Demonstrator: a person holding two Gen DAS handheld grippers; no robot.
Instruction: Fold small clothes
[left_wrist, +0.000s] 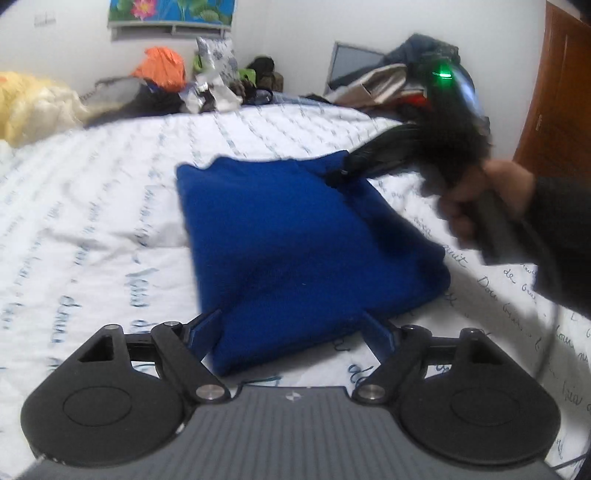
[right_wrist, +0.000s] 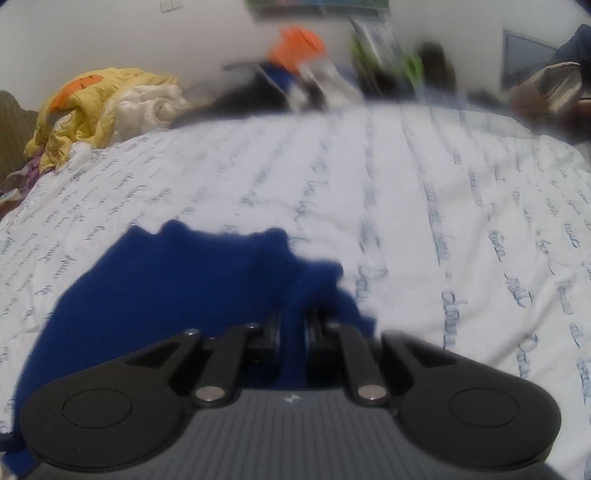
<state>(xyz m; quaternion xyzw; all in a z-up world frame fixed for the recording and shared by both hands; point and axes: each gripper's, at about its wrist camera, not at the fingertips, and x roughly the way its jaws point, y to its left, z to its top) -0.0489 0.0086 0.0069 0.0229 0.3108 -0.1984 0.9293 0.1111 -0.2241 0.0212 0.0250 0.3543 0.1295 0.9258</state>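
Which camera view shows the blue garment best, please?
The left wrist view: there the blue garment lies nearly whole on the bed sheet, the right gripper pinching its far corner. The right wrist view shows only a blurred part.

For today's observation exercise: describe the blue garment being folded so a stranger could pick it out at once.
Start with the bed's white sheet, printed with blue handwriting. In its middle lies the blue garment, with the right gripper clamped on its far corner. It is the only solid royal-blue piece on the open sheet; other clothes are heaped along the wall.
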